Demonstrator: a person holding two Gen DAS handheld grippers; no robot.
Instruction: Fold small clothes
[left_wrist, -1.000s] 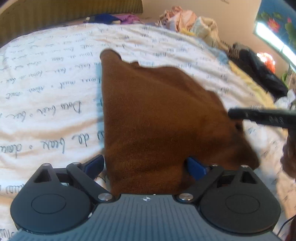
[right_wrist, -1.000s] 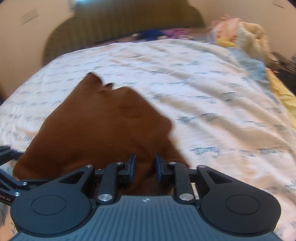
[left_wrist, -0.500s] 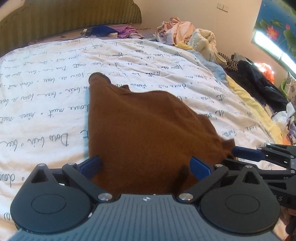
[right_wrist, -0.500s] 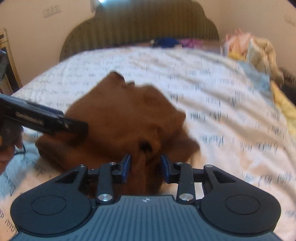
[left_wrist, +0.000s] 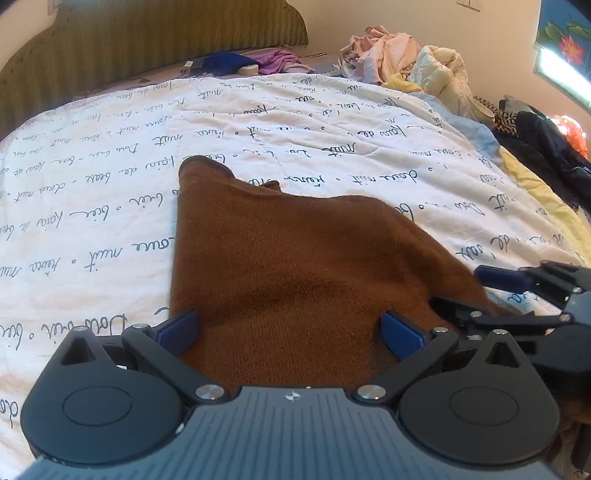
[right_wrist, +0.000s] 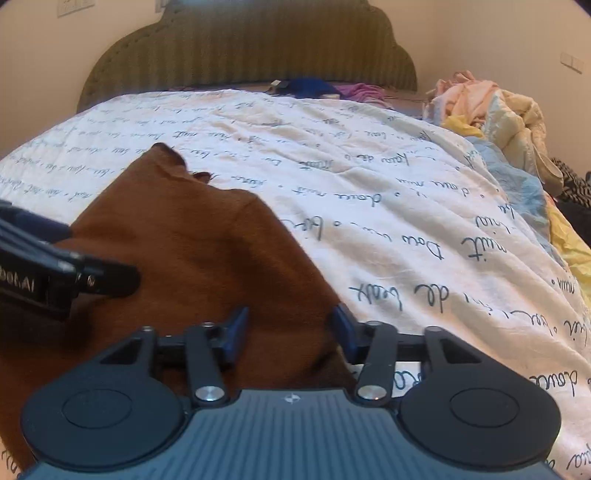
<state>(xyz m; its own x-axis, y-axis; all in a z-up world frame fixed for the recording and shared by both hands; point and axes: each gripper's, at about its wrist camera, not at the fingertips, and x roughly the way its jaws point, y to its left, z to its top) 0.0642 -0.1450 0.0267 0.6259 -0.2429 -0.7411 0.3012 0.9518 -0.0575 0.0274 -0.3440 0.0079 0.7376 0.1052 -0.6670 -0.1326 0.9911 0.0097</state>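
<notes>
A brown knitted garment (left_wrist: 295, 266) lies on the white bedspread with script writing (left_wrist: 110, 206); it also shows in the right wrist view (right_wrist: 192, 251). My left gripper (left_wrist: 290, 328) is open, its blue-padded fingers wide apart over the garment's near edge. My right gripper (right_wrist: 290, 330) is open over the garment's near right edge, with cloth lying between its fingers. The right gripper also shows in the left wrist view (left_wrist: 524, 291) at the garment's right corner. The left gripper shows at the left of the right wrist view (right_wrist: 66, 273).
A green padded headboard (right_wrist: 251, 48) stands at the far end. Blue and purple clothes (left_wrist: 251, 62) lie by it. A heap of pale clothes (left_wrist: 413, 62) and dark clothes (left_wrist: 546, 147) lie along the right side of the bed.
My right gripper has opened and let go of the brown garment, which now lies flatter on the bed. The left gripper has stayed open over the near edge.
</notes>
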